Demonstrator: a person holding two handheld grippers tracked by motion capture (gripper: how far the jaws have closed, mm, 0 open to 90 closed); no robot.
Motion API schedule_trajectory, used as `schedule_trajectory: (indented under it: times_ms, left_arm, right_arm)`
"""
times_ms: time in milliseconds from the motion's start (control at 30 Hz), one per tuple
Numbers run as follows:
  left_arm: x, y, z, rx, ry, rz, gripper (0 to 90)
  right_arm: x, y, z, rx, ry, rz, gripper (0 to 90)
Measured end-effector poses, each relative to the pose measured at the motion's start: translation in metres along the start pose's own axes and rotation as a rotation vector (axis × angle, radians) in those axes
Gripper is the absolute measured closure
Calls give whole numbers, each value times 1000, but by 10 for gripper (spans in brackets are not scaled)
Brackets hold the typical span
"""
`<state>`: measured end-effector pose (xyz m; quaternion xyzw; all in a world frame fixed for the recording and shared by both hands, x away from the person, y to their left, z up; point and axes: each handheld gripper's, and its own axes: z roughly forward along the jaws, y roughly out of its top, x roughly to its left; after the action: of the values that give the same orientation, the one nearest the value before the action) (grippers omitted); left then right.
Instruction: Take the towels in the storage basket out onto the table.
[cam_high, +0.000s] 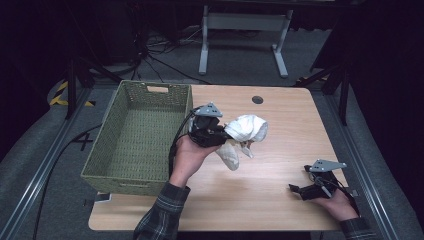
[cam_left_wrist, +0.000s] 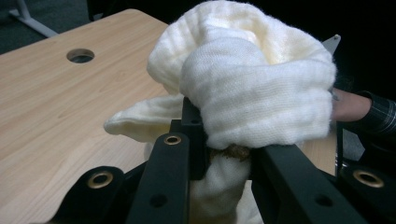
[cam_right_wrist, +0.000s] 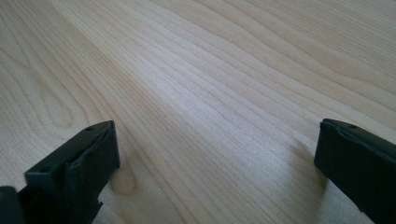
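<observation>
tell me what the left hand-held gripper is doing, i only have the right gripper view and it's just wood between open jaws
Observer: The left hand-held gripper is shut on a white cloth, held above the table.
Operator: is there anywhere to put it
Observer: Yes, a green woven basket sits at the table's left edge, right beside that gripper.
Operator: anything in the basket
Observer: What shows of its floor in the high view is bare.
Operator: where's my gripper then
Observer: The right hand-held gripper is low over the table's near right corner, well apart from the cloth.
</observation>
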<state>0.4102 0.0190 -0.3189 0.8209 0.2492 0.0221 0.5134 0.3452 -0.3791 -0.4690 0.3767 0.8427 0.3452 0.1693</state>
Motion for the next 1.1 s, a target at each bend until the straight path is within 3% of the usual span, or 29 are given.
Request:
schedule_trajectory:
  times_ms: [767,1100]
  left_arm:
    - [-14,-18,56,73,-26,24,802]
    - [-17,-28,78,139,-26,44,801]
  right_arm:
    - [0,0,0,1,3,-3,3]
    - [0,0,0,2,4,-3,3]
